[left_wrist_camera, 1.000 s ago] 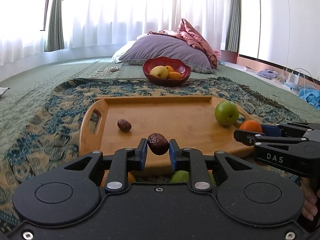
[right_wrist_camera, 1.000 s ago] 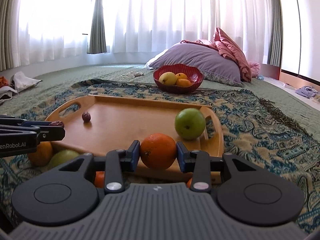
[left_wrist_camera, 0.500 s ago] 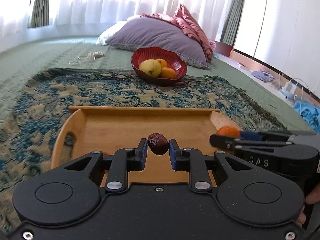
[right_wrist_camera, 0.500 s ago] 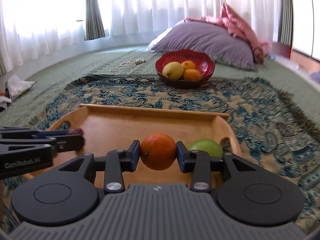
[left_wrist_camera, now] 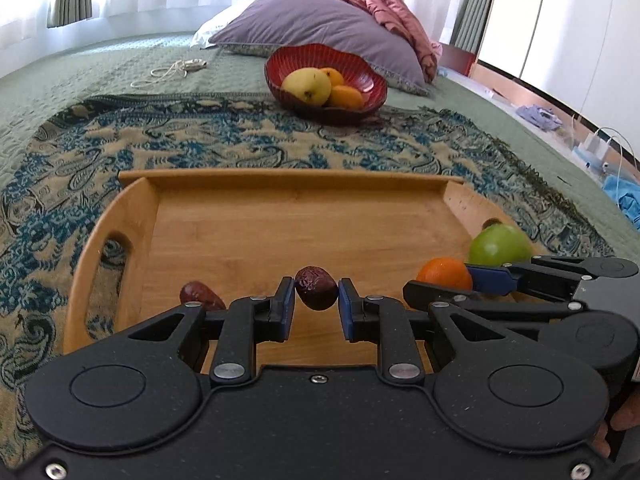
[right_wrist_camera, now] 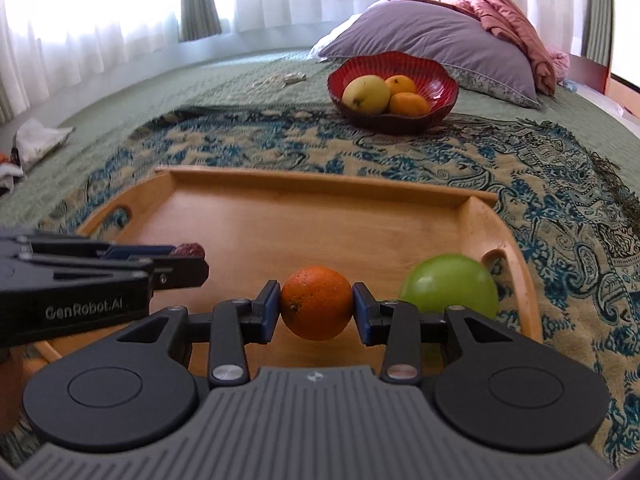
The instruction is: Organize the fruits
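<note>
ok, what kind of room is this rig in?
Most likely a bedroom at home: a pillow and crumpled pink blanket on a green quilted bedspread, with curtains behind.

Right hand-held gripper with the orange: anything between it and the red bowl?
Nothing visible. The orange is clamped in the right hand-held gripper over the wooden tray; beyond lie bare tray floor, its low far rim and patterned cloth up to the red bowl.
</note>
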The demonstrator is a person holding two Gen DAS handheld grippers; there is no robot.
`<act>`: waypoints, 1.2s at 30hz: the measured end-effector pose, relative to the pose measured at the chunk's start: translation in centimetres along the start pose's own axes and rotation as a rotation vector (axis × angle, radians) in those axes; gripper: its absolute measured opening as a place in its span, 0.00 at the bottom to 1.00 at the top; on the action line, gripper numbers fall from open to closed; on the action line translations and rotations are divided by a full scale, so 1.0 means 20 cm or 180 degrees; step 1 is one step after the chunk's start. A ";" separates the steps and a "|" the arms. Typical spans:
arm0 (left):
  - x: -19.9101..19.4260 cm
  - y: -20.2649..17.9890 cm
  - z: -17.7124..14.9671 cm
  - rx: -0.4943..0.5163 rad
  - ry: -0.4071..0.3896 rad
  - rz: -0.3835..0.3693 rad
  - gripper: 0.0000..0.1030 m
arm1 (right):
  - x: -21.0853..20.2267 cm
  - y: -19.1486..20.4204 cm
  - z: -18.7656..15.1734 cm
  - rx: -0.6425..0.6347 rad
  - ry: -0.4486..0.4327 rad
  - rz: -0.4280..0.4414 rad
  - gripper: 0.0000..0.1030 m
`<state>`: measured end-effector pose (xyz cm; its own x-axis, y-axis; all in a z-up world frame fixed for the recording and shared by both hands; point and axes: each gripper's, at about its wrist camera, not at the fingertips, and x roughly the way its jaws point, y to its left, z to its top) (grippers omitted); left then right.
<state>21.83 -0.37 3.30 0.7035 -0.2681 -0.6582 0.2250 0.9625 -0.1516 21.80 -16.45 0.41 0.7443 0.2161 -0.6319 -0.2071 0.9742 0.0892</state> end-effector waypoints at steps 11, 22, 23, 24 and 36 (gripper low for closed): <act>0.02 -0.02 -0.02 0.0066 0.0004 0.0022 0.21 | 0.02 0.01 -0.02 -0.0005 -0.0028 -0.0014 0.43; 0.04 0.00 -0.05 0.0048 0.0019 0.0053 0.21 | 0.02 0.00 -0.04 0.0032 -0.0063 -0.0011 0.43; 0.04 0.00 -0.05 0.0053 0.0016 0.0054 0.21 | 0.01 0.00 -0.04 0.0031 -0.0063 -0.0013 0.43; 0.04 0.00 -0.05 0.0056 0.0014 0.0057 0.21 | 0.01 0.00 -0.04 0.0032 -0.0063 -0.0010 0.43; -0.04 0.02 -0.03 0.0023 -0.0066 0.0040 0.37 | -0.02 -0.01 -0.04 0.0052 -0.0109 0.0015 0.61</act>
<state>20.89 0.25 3.30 0.7200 -0.2569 -0.6447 0.2208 0.9655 -0.1382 21.08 -16.72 0.04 0.7647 0.2224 -0.6047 -0.2004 0.9741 0.1048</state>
